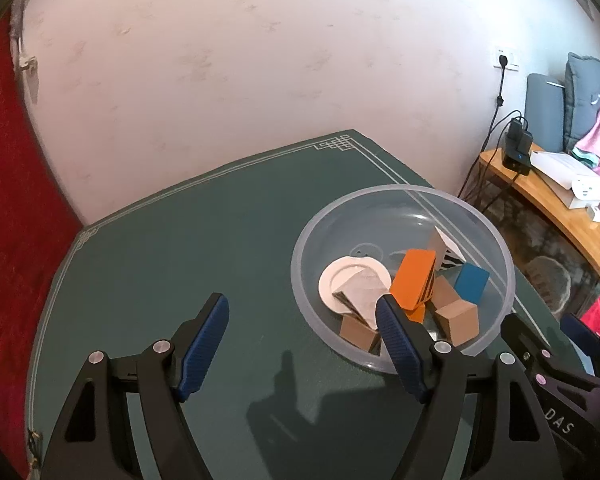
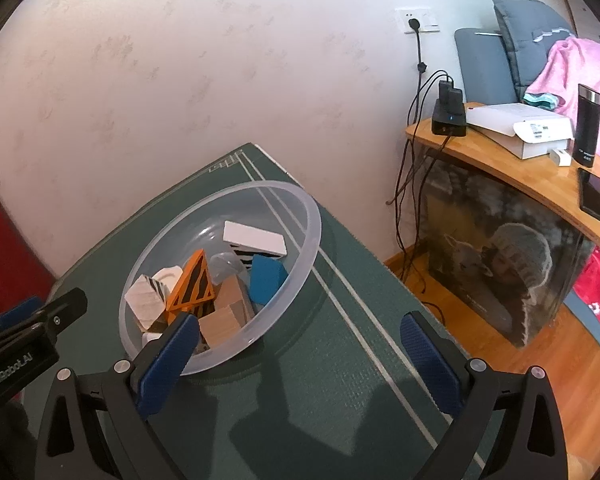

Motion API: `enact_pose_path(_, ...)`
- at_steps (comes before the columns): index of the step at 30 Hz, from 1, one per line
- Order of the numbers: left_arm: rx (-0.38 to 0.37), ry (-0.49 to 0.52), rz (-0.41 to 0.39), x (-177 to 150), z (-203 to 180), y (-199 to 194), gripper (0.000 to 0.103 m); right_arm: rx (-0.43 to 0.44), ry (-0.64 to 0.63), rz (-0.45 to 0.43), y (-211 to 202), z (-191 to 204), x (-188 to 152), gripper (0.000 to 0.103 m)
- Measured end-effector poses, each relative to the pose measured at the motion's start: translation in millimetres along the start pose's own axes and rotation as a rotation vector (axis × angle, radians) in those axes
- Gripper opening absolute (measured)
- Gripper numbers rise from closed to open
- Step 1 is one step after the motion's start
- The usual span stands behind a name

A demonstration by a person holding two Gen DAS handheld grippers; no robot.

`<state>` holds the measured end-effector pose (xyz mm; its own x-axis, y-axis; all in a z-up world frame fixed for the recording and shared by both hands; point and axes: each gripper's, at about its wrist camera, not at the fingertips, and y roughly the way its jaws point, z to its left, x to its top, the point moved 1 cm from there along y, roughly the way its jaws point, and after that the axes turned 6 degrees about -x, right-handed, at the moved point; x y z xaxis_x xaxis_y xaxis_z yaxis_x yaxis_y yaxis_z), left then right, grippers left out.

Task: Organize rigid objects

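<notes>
Gaping empty, both grippers, left (image 1: pixel 302 334) and right (image 2: pixel 300 354), flank the bowl (image 2: pixel 314 220).

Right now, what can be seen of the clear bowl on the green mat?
The clear bowl is round, of frosted see-through plastic with a thick rolled rim. It stands upright on the green mat, near the mat's far right corner. Inside lie an orange block, a blue block, plain wooden blocks, a white round piece and a white flat block, piled toward the near side. Neither gripper touches it.
</notes>
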<state>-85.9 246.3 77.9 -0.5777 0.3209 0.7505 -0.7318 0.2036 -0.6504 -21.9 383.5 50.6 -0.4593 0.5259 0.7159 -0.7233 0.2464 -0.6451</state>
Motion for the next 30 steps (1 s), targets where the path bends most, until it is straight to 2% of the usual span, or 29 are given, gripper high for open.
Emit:
enact_pose_path(2,0.004,0.001,-0.002,-2.0,2.4,-3.2,0.078,0.006,-0.017,0.011,1.1,2.0,0.0,0.103)
enact_pose_path(4,0.014,0.001,-0.005,-4.6,6.2,-7.1,0.086,0.005,-0.044,0.022,0.3,5.0,-0.1,0.103)
enact_pose_path(5,0.02,-0.001,-0.009,-5.9,8.1,-9.5,0.086,0.002,-0.065,0.028,-0.2,7.0,-0.3,0.103)
enact_pose_path(9,0.04,-0.019,-0.013,-8.7,17.6,-16.9,0.09,-0.043,-0.195,0.058,-1.9,16.1,2.0,0.103)
enact_pose_path(16,0.051,-0.004,-0.004,-11.7,15.3,-23.5,0.098,-0.014,-0.24,0.039,-25.9,14.9,14.2,0.103)
enact_pose_path(23,0.091,0.043,0.027,-17.8,1.7,-20.6,0.099,-0.021,-0.333,0.034,-31.7,27.4,5.6,0.103)
enact_pose_path(30,0.104,0.053,0.041,-22.0,1.3,-19.8,0.1,-0.03,-0.356,0.05,-27.4,29.0,-1.3,0.103)
